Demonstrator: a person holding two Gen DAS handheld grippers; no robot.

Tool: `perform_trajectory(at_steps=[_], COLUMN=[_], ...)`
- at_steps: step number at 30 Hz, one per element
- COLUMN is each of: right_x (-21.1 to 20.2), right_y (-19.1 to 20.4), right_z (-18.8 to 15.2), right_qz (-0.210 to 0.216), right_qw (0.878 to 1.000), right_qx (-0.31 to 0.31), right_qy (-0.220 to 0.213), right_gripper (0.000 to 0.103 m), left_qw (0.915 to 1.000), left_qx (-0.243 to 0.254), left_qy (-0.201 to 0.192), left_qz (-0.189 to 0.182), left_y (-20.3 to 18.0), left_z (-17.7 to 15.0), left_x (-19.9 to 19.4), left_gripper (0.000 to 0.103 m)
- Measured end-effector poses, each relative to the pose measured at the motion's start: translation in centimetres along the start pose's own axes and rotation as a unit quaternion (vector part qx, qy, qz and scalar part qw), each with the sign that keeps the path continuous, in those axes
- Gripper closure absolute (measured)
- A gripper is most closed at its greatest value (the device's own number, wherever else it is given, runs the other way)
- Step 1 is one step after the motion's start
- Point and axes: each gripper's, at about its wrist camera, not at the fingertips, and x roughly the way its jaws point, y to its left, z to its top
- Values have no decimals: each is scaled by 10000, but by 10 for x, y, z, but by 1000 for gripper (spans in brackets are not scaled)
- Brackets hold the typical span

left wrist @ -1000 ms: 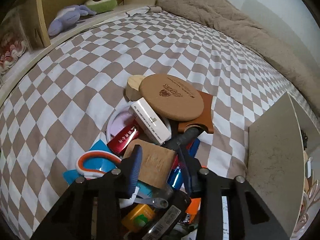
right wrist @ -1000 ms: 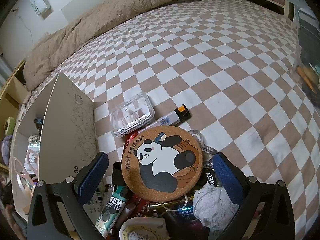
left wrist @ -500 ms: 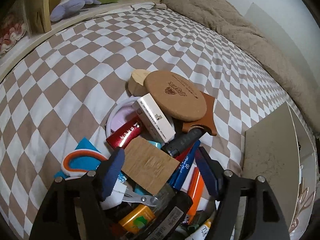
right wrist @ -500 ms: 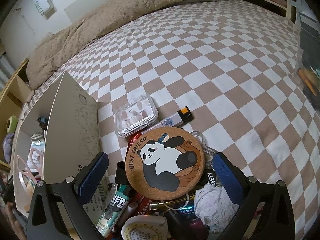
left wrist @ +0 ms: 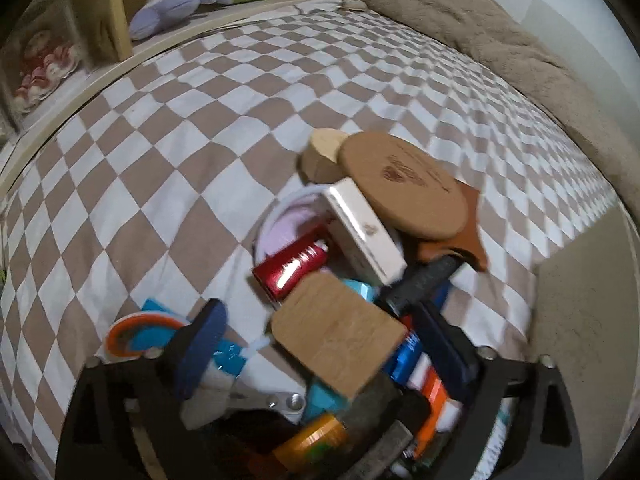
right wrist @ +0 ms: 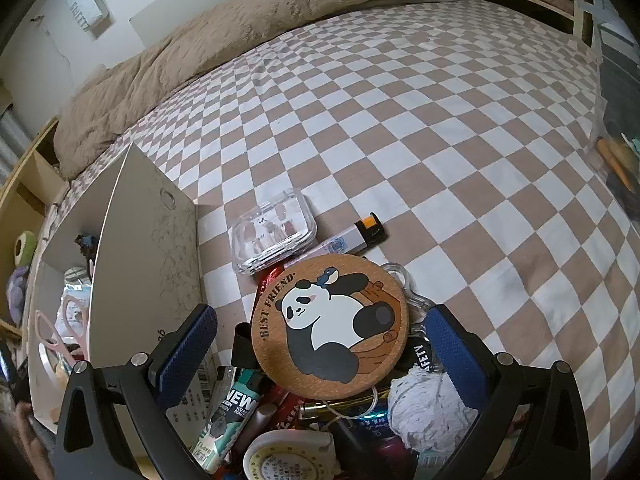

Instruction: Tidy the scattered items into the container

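A heap of small items lies on the checked bedspread. In the left wrist view my left gripper point(left wrist: 324, 344) is open, its fingers either side of a brown card rectangle point(left wrist: 340, 332). Beyond it lie a red tube point(left wrist: 292, 268), a white box point(left wrist: 364, 232) and a round cork coaster point(left wrist: 404, 184). In the right wrist view my right gripper point(right wrist: 320, 348) is open over a panda cork coaster point(right wrist: 332, 328), not touching it. The beige container point(right wrist: 148, 256) stands left of the heap, with several items inside.
A clear plastic case point(right wrist: 272, 236) and a lighter point(right wrist: 356, 236) lie beyond the panda coaster. A beige blanket point(right wrist: 280, 12) runs along the far edge of the bed. Shelves with plush toys point(left wrist: 180, 4) stand beside the bed.
My left gripper has opened wide around the brown card and the view has tilted. My right gripper has stayed open and risen slightly over the panda coaster.
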Motion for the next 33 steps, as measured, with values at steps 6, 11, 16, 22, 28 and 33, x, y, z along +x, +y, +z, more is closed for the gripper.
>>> perform_trajectory(at_steps=[6, 11, 16, 22, 28, 33], right_x=[-1, -1, -2, -3, -4, -5], right_y=[-1, -1, 0, -1, -7, -8], right_z=[0, 1, 1, 2, 3, 4], right_qz=[-21, -16, 3, 9, 44, 30], right_qw=[10000, 10000, 10000, 10000, 9998, 9998], right_qx=[37, 46, 25, 65, 180, 177], right_qy=[-14, -15, -20, -33, -41, -38], right_gripper=[0, 0, 0, 0, 0, 0], left_qw=[9983, 9934, 9826, 9883, 9943, 9967], left_qx=[205, -5, -356, -247, -1, 43], left_qy=[122, 303, 467, 459, 417, 337], left_qz=[-532, -1109, -1764, -1434, -985, -731], left_y=[-7, -11, -5, -10, -12, -9], left_z=[-3, -3, -6, -8, -13, -10], left_x=[-1, -4, -11, -14, -8, -2], left_gripper=[2, 2, 3, 19, 30, 49])
